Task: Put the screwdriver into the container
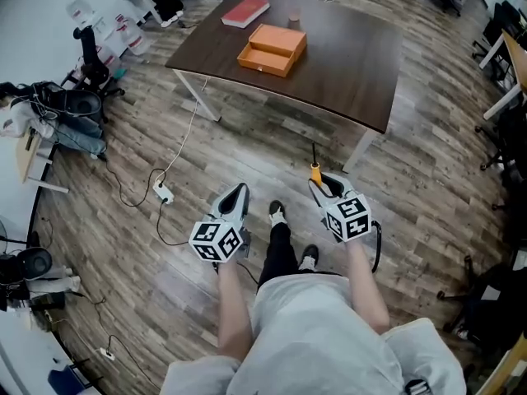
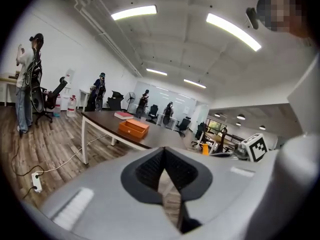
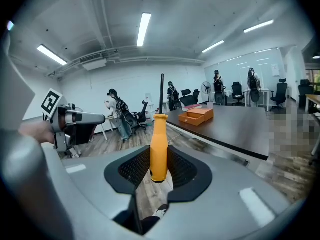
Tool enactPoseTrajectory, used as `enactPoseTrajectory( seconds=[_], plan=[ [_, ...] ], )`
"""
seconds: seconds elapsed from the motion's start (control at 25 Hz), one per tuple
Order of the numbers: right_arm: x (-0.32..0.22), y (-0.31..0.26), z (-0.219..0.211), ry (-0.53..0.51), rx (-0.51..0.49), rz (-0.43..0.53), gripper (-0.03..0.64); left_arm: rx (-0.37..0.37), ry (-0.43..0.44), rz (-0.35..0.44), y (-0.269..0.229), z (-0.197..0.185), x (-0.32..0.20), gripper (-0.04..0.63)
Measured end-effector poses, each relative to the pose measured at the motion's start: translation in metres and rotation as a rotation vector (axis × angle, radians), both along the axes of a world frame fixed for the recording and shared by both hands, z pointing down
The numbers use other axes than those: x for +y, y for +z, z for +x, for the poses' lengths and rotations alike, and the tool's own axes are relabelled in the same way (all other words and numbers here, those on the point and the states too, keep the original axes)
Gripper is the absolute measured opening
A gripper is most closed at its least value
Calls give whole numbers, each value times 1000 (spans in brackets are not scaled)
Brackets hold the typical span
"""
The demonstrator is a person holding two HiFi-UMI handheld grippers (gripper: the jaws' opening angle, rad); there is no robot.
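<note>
The screwdriver has an orange handle and a thin dark shaft that points up and away. My right gripper is shut on the handle, holding it upright between the pads. The container is an open orange box on a dark table some way ahead; it also shows small in the right gripper view and the left gripper view. My left gripper hangs beside the right one, its jaws meeting at the tips with nothing between them.
A red book and a small cup lie on the table behind the box. A cable and power strip trail across the wooden floor to the left. Clutter and chairs line the left wall. The person's feet stand between the grippers.
</note>
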State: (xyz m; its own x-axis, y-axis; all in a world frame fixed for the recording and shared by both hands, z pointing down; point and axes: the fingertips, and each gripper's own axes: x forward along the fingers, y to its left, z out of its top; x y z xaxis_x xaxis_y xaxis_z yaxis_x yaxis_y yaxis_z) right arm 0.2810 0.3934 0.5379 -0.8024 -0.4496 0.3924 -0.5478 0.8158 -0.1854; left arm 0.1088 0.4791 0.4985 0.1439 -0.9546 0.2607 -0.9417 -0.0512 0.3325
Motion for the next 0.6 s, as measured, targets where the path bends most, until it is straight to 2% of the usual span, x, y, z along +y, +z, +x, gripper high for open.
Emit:
enactPoseTrajectory(
  seconds=[0.16,0.32,0.6],
  plan=[
    [-24,1,-12,-1,19,-3,108,-3,15,4,-2,-14,-28,54],
    [-54,0,-21,1,50,-1,109,7,85,11,-3,-19,-68,54],
    [-128,-1,-45,69,55,-19,108,-9,151,-4,-1,-50,-152,54]
  ],
)
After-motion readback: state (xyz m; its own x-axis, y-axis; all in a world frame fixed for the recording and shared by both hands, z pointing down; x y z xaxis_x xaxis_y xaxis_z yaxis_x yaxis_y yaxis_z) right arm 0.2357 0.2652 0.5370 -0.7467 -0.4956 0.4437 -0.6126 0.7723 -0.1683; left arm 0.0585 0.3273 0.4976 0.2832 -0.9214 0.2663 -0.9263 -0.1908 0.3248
